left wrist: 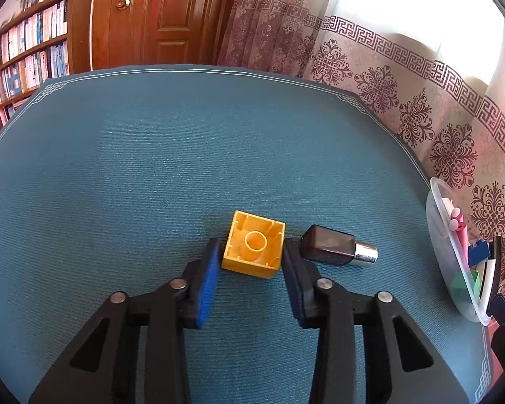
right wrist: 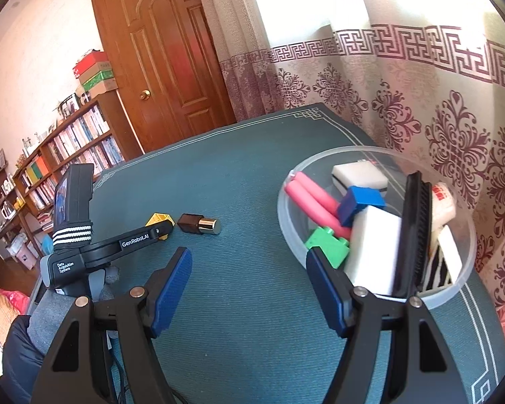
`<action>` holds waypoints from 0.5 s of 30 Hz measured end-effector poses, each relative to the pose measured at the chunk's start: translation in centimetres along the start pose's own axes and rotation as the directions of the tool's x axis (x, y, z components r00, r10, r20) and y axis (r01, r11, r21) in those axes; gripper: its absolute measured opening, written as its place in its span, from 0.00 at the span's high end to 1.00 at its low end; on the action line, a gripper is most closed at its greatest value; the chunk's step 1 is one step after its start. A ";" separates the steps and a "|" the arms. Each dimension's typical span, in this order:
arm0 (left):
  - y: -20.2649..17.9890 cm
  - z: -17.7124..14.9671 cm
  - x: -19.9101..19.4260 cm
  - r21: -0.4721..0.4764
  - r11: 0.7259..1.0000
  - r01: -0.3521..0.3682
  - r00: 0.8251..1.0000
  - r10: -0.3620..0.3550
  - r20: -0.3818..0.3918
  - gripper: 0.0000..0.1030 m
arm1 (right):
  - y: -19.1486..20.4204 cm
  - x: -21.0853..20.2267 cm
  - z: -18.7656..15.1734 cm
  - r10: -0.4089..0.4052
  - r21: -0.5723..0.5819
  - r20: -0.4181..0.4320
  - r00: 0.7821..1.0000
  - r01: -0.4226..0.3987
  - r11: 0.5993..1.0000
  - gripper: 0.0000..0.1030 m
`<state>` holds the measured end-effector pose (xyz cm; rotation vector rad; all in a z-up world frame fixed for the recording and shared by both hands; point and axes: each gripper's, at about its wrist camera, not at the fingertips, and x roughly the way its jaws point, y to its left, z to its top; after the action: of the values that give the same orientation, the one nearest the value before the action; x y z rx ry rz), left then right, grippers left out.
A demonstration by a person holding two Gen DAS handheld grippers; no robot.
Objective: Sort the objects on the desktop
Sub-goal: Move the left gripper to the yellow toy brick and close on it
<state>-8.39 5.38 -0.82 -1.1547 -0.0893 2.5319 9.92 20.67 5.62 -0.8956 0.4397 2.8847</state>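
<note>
A yellow toy brick (left wrist: 252, 252) lies hollow side up on the teal table mat (left wrist: 151, 168). My left gripper (left wrist: 250, 246) is shut on it, one blue pad against each side. Just right of the brick lies a dark bottle with a silver cap (left wrist: 333, 247). The right wrist view shows the same brick (right wrist: 158, 219) and bottle (right wrist: 195, 224) at the far left, with the left gripper (right wrist: 163, 228) on the brick. Over bare mat my right gripper (right wrist: 249, 259) is open and holds nothing. It is just left of the clear plastic bowl (right wrist: 286, 222).
The bowl (left wrist: 437, 222) at the table's right edge holds pink pens (right wrist: 313, 198), a blue brick (right wrist: 360, 202), a green brick (right wrist: 326, 245), white blocks and a black comb (right wrist: 414, 232). A patterned curtain hangs behind it. A grey sleeve (right wrist: 50, 313) shows lower left.
</note>
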 end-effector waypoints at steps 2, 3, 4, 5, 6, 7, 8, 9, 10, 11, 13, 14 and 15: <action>0.0 0.0 -0.1 -0.001 1.000 0.005 1.000 -0.005 0.003 0.62 | 0.7 0.2 0.0 0.007 -0.016 -0.002 1.000 -0.007 1.000 0.28; 0.0 -0.1 -0.2 -0.002 1.000 0.009 1.000 -0.009 0.004 0.62 | 1.0 0.4 0.1 0.010 -0.026 -0.004 1.000 -0.010 1.000 0.28; 0.0 0.0 -0.2 -0.003 1.000 0.012 1.000 -0.012 0.006 0.63 | 1.3 0.6 0.2 0.013 -0.035 -0.006 1.000 -0.013 0.999 0.28; 0.0 0.0 -0.3 -0.004 1.000 0.013 1.000 -0.013 0.009 0.63 | 1.5 0.9 0.2 0.016 -0.043 -0.008 1.000 -0.016 0.999 0.28; 0.1 0.0 -0.5 -0.005 1.000 0.013 1.000 -0.013 0.014 0.63 | 1.7 1.1 0.3 0.018 -0.051 -0.009 1.000 -0.018 0.999 0.28; 0.1 0.1 -0.7 -0.006 1.000 0.014 1.000 -0.014 0.018 0.63 | 2.0 1.5 0.3 0.017 -0.060 -0.012 1.000 -0.017 0.998 0.28; 0.1 0.1 -0.9 -0.007 1.000 0.014 1.000 -0.014 0.023 0.63 | 2.2 1.9 0.4 0.019 -0.066 -0.017 1.000 -0.020 0.998 0.28; 0.2 0.1 -1.1 -0.008 1.000 0.014 1.000 -0.014 0.028 0.63 | 2.4 2.3 0.4 0.024 -0.073 -0.022 0.999 -0.025 0.997 0.28; 0.3 0.1 -1.3 -0.008 1.000 0.012 0.999 -0.012 0.034 0.63 | 2.6 2.8 0.5 0.025 -0.082 -0.028 0.999 -0.027 0.996 0.28; 0.3 0.1 -1.4 -0.007 1.000 0.009 0.999 -0.009 0.038 0.63 | 2.9 3.2 0.5 0.025 -0.092 -0.033 0.999 -0.028 0.995 0.28; 0.3 0.1 -1.7 -0.005 1.000 -0.005 0.999 0.005 0.047 0.62 | 3.4 4.0 0.6 0.030 -0.116 -0.043 0.999 -0.035 0.993 0.28; 0.3 0.2 -1.7 -0.004 1.000 -0.014 0.999 0.014 0.050 0.62 | 3.6 4.5 0.7 0.028 -0.130 -0.048 0.998 -0.034 0.991 0.28; 0.4 0.3 -1.7 -0.006 1.000 -0.024 0.998 0.024 0.055 0.62 | 3.9 4.9 0.8 0.028 -0.142 -0.052 0.998 -0.036 0.989 0.28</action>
<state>-7.65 4.43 0.51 -1.0950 -0.0961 2.5861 4.79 17.21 4.37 -0.9919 0.2558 2.9600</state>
